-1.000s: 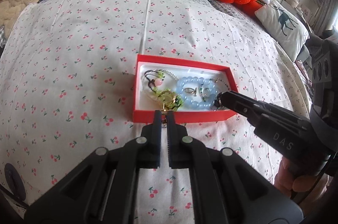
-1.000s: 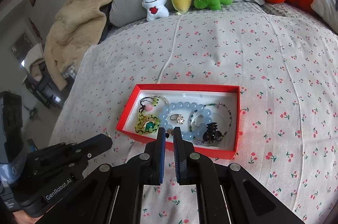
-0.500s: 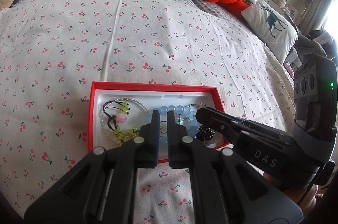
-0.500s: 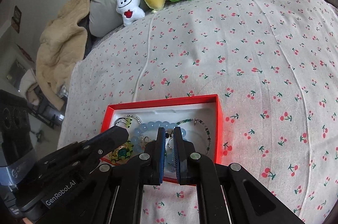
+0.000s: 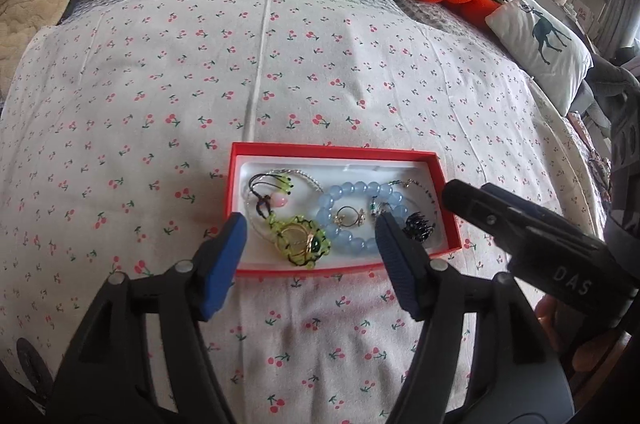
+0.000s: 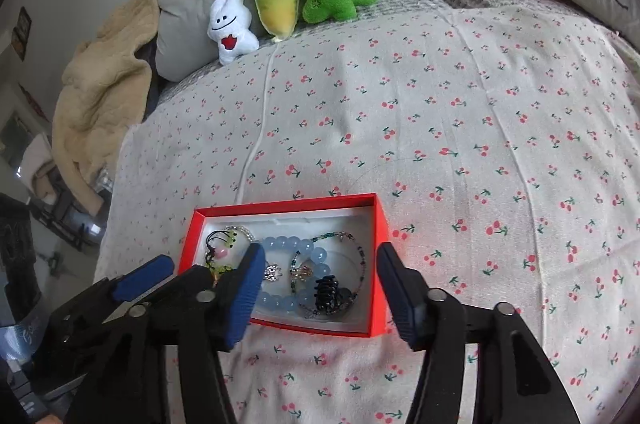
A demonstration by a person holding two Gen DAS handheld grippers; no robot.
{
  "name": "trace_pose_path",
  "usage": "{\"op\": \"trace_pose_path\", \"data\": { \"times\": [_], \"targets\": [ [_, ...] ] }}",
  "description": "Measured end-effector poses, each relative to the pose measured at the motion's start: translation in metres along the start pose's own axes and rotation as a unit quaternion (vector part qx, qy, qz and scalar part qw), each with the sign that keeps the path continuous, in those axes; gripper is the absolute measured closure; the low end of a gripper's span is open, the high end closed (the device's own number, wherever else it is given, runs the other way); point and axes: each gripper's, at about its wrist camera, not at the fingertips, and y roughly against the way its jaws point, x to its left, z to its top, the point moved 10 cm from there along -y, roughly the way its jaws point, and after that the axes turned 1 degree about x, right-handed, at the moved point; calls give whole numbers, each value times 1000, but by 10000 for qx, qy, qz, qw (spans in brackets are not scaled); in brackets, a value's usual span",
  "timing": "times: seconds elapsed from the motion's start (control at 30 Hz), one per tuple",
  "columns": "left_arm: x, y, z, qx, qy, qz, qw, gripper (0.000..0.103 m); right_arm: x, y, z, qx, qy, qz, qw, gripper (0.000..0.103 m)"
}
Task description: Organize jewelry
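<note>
Step in hand, as judged: the jewelry appeared already gathered in the red box (image 5: 448, 207), and both tools were poised over its near edge with nothing gripped; either a release had been made or a fresh pick was being lined up, cannot tell which. Left gripper (image 5: 308, 232) stood wide open, empty, its blue pads straddling the near wall of the box; the left pad lay over the box's left wall, the right pad above the blue bead bracelet (image 5: 352, 244). Right gripper (image 6: 320, 272) likewise wide open and empty; its left pad sat over the bracelet's left side, its right pad just outside the box's right wall. The box rested on the cherry-print bedspread (image 5: 280, 83), directly ahead of both tools; inside it lay the green charm piece (image 5: 300, 244) at lower left, the rings (image 5: 350, 218) within the bracelet loop, the black hair claw (image 6: 326, 290) at lower right, and a thin beaded chain (image 6: 360, 256) along the right side. Items overlapped and partly tangled; any next pick would probably call for a narrow, precise descent onto one piece, clear of the box walls; snagging a neighbouring cord or chain seemed the main risk.
</note>
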Motion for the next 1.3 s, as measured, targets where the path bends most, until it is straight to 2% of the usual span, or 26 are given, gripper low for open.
{"op": "trace_pose_path", "data": {
  "times": [0.1,0.17,0.23,0.27,0.33,0.37,0.47,0.63,0.8,1.07,1.3],
  "targets": [
    [4,7,-14,130,-87,249,9996,25,-5,18,-8,47,109,-180,9998,34],
    [6,10,-25,238,-124,362,9990,23,-6,31,-17,69,203,-265,9994,29],
    [8,14,-37,364,-101,419,9984,22,-6,43,-26,65,322,-385,9987,18],
    [9,17,-43,409,-78,437,9982,18,-5,49,-30,48,394,-435,9983,16],
    [9,23,-52,369,-83,449,9983,6,-4,59,-42,111,518,-532,9972,0],
    [9,28,-56,334,-116,496,9981,1,-6,62,-49,179,556,-622,9963,0],
    [12,35,-69,373,-242,690,9966,1,-10,70,-66,272,677,-1053,9918,0],
    [15,45,-84,245,-264,746,9966,0,-7,78,-87,276,902,-1265,9875,0],
    [22,42,-97,302,-254,896,9952,0,-16,68,-105,576,616,-1403,9865,0],
    [32,42,-97,278,-162,1039,9941,0,-25,61,-101,593,459,-1668,9831,0],
    [33,39,-98,321,-117,1037,9940,0,-18,61,-99,528,596,-1739,9815,0]
  ]
}}
